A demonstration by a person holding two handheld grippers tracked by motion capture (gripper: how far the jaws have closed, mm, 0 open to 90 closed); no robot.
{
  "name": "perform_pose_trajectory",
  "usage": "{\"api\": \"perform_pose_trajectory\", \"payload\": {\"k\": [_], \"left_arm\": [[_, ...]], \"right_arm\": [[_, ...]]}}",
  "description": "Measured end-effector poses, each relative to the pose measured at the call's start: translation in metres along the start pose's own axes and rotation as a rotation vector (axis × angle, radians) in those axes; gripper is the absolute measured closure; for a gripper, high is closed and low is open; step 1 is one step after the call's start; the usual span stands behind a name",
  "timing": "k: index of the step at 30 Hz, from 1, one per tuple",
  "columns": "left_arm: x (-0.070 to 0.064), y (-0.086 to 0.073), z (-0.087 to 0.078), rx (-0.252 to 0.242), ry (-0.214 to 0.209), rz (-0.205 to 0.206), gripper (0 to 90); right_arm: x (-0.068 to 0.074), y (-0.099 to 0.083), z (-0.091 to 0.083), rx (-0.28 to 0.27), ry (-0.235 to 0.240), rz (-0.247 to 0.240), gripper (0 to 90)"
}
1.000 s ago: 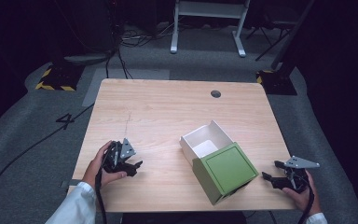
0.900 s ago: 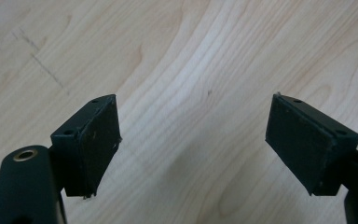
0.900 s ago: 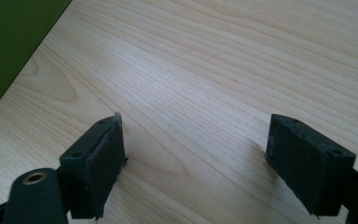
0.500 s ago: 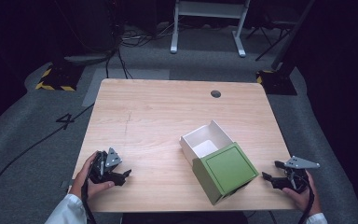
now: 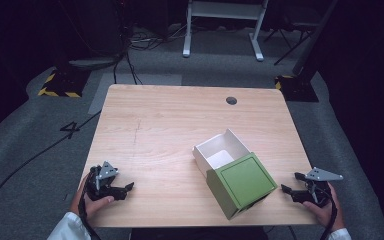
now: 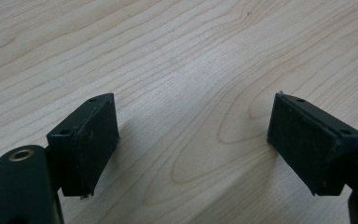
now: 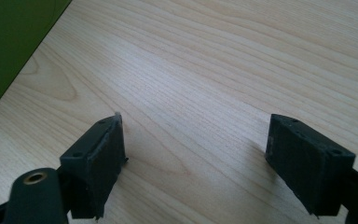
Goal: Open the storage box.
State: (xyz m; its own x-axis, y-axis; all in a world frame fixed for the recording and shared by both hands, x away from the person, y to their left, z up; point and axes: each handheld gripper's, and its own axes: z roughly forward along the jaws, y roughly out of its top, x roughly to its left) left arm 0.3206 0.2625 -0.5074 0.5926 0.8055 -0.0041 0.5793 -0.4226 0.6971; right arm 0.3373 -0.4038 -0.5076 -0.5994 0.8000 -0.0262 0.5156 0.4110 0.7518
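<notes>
While the green box (image 5: pixel 244 185) sits untouched, left gripper (image 5: pixel 125 189) and right gripper (image 5: pixel 286 189) gape wide, empty, over bare tabletop (image 5: pixel 180 125).

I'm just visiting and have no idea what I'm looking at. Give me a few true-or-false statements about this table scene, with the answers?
1. The green cardboard box with the white inside lies open on the light wooden table. True.
2. The left hand-held gripper grips the box. False: its jaws stand open over bare wood.
3. The right hand-held gripper is shut. False: its jaws are spread apart.
4. A small dark round hole sits near the table's far edge. True.
</notes>
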Motion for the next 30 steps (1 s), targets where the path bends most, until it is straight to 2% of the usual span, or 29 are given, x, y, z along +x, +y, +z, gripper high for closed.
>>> {"api": "perform_pose_trajectory", "payload": {"k": [30], "left_arm": [[0.0005, 0.0005, 0.0005, 0.002, -0.001, 0.000, 15.8]], "right_arm": [[0.0000, 0.0001, 0.0002, 0.001, -0.002, 0.005, 18.9]]}}
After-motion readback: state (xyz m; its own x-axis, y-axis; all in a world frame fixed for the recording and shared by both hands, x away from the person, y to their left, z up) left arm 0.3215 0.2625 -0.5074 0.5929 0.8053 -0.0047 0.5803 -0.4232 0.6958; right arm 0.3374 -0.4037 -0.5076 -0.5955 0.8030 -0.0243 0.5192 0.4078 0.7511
